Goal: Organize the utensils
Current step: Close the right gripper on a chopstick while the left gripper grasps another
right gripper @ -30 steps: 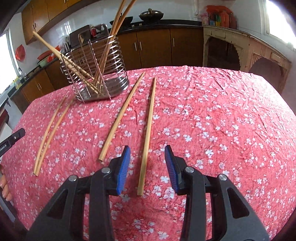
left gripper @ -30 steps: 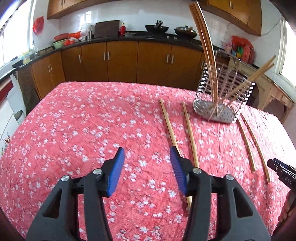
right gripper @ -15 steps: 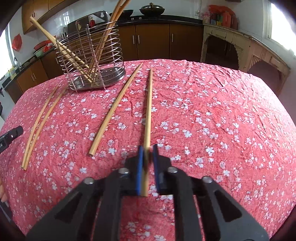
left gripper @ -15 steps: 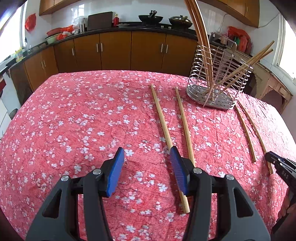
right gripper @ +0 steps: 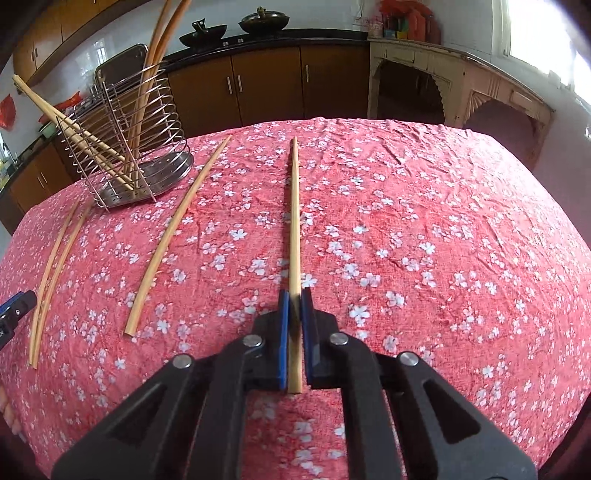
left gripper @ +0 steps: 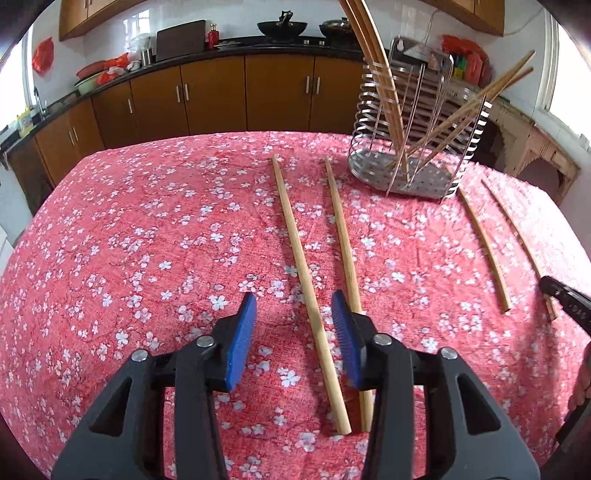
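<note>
Looks about half done, going by the count. Four standing chopsticks (left gripper: pixel 384 81) already parked in the wire holder (left gripper: pixel 373 110), up at 1 o'clock from the left camera: two near upright, two leaning off toward 2 o'clock. Four more loose on the cloth, so plenty left to do.

Left claw (left gripper: pixel 293 301): blue pads at a middling gap, just been closing in, with the near chopstick (left gripper: pixel 295 251) running between them toward 12 o'clock. Not pinching it yet, clear cloth showing on both sides of the stick. Second chopstick (left gripper: pixel 341 236) just beside it at 1 o'clock, partly tucked behind the right-hand pad.

Right claw (right gripper: pixel 294 299): clamped shut on the held chopstick (right gripper: pixel 294 221) near its thick end, stick pointing straight out to 12 o'clock. Probably not lifted clear yet, hard to say for sure. Spare chopstick (right gripper: pixel 173 236) lying apart at 10 o'clock, untouched.

So, as a guess: one grabbed, one about to be, two waiting, and all four yet to go into the holder.

Surface: red tablecloth (left gripper: pixel 129 240) with little white flowers, a bit wrinkled, soft enough to let thin sticks sink in slightly.

Room: ordinary kitchen. Brown cabinets (left gripper: pixel 214 99) under a dark counter from 10 to 12 o'clock, woks (left gripper: pixel 282 27) on the hob, pale side table (right gripper: pixel 461 81) at 2 o'clock in the right view, bright window (right gripper: pixel 535 26) above it.
</note>
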The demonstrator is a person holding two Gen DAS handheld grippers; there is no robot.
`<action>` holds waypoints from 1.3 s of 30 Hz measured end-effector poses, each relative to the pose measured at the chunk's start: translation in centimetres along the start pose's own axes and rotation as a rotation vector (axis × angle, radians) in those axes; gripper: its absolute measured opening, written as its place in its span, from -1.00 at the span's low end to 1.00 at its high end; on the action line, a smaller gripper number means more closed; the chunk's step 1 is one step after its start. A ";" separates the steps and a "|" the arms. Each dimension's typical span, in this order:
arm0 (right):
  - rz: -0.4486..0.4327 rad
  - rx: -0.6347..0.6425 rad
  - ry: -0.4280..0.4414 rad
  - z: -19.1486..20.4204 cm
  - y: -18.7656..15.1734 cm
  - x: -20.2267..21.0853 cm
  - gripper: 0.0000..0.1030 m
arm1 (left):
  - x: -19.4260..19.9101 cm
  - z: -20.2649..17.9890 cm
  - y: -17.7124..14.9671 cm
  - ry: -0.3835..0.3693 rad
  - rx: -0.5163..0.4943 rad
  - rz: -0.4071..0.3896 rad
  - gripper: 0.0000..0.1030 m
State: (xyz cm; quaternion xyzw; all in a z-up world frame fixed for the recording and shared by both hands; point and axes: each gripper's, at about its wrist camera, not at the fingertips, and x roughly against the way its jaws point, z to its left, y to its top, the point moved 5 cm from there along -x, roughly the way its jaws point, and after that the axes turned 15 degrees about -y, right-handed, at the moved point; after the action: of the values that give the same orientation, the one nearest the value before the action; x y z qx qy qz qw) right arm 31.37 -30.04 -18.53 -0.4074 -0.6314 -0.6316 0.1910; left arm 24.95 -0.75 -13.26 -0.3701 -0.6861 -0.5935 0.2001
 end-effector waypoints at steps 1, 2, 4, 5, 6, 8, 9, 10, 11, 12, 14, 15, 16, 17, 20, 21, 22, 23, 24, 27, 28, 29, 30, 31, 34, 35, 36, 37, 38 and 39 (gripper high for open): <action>0.000 0.001 0.002 0.1 0.0 0.0 -0.85 | -0.3 0.0 -0.1 0.006 0.001 0.012 -0.30; 0.000 0.004 0.006 0.2 0.0 0.0 -0.85 | -0.6 0.0 -0.2 0.007 0.001 0.022 -0.41; -0.004 0.015 0.009 0.7 -0.1 0.1 -0.85 | -0.8 -0.1 -0.1 0.019 -0.005 0.026 -0.59; -0.007 0.021 0.008 0.7 -0.1 0.2 -0.85 | -1.0 -0.1 -0.1 0.027 -0.009 0.032 -0.73; -0.009 0.026 0.007 0.8 0.0 0.2 -0.85 | -1.0 0.0 -0.1 0.044 -0.011 0.033 -0.78; -0.006 0.015 0.016 0.5 0.1 0.0 -0.85 | -1.0 0.9 0.2 0.073 0.005 0.031 -0.83; -0.004 0.010 0.017 0.3 0.2 -0.1 -0.85 | -0.9 1.7 0.3 0.089 0.022 0.027 -0.83; -0.006 0.007 0.015 0.1 0.3 -0.2 -0.85 | -0.8 2.3 0.4 0.098 0.035 0.025 -0.83; -0.006 0.004 0.017 0.1 0.3 -0.3 -0.85 | -0.6 2.9 0.4 0.104 0.043 0.022 -0.84; -0.004 -0.001 0.021 0.0 0.3 -0.3 -0.85 | -0.5 3.5 0.4 0.107 0.051 0.019 -0.83; -0.005 0.002 0.017 0.1 0.4 -0.4 -0.84 | -0.4 4.0 0.3 0.092 0.058 0.016 -0.83; -0.005 0.004 0.014 0.1 0.4 -0.4 -0.84 | -0.3 4.2 0.3 0.082 0.063 0.014 -0.83; -0.005 0.006 0.011 0.1 0.4 -0.3 -0.84 | -0.2 4.2 0.3 0.077 0.066 0.013 -0.83; -0.005 0.006 0.010 0.1 0.4 -0.3 -0.84 | -0.2 4.3 0.3 0.072 0.069 0.012 -0.82; -0.003 -0.001 0.017 0.2 0.3 -0.3 -0.84 | 0.1 4.5 0.3 0.036 0.075 0.007 -0.66; -0.002 -0.005 0.023 0.1 0.3 -0.4 -0.84 | 0.2 4.6 0.2 0.018 0.076 0.006 -0.60; -0.001 -0.010 0.030 0.1 0.3 -0.4 -0.84 | 0.2 4.6 0.2 0.013 0.076 0.006 -0.59; 0.000 -0.014 0.034 0.0 0.3 -0.4 -0.84 | 0.2 4.6 0.3 0.013 0.075 0.006 -0.58; 0.000 -0.017 0.036 0.0 0.3 -0.4 -0.84 | 0.2 4.6 0.2 0.014 0.074 0.006 -0.58; -0.001 -0.015 0.032 0.1 0.2 -0.2 -0.84 | -0.1 3.8 0.3 0.021 0.071 0.008 -0.58; -0.001 -0.013 0.029 0.1 0.2 -0.2 -0.84 | -0.1 3.8 0.3 0.022 0.070 0.009 -0.58; -0.002 -0.010 0.025 0.2 0.2 -0.2 -0.84 | -0.2 3.8 0.4 0.022 0.070 0.009 -0.58; -0.002 -0.009 0.024 0.2 0.1 -0.1 -0.84 | -0.2 3.8 0.4 0.023 0.070 0.010 -0.58; -0.002 -0.009 0.023 0.3 0.1 -0.1 -0.84 | -0.2 3.8 0.4 0.023 0.070 0.010 -0.58; -0.001 -0.011 0.026 0.4 0.1 -0.2 -0.84 | -0.2 3.8 0.4 0.022 0.071 0.010 -0.58; -0.001 -0.011 0.025 0.4 0.1 -0.2 -0.84 | -0.2 3.8 0.4 0.022 0.071 0.009 -0.58; -0.001 -0.010 0.025 0.4 0.1 -0.1 -0.84 | -0.2 3.8 0.4 0.021 0.072 0.009 -0.58; -0.001 -0.010 0.024 0.4 0.1 -0.2 -0.84 | -0.2 3.8 0.4 0.021 0.072 0.009 -0.58; -0.001 -0.010 0.024 0.3 0.1 -0.2 -0.84 | -0.2 3.9 0.4 0.021 0.072 0.010 -0.58; -0.001 -0.009 0.024 0.4 0.1 -0.2 -0.84 | -0.3 3.8 0.4 0.022 0.071 0.010 -0.58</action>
State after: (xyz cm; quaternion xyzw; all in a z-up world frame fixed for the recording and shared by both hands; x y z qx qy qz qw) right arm 31.66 -29.76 -18.61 -0.4003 -0.6265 -0.6393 0.1962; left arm 26.05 2.86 -13.99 -0.3596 -0.7027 -0.5718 0.2235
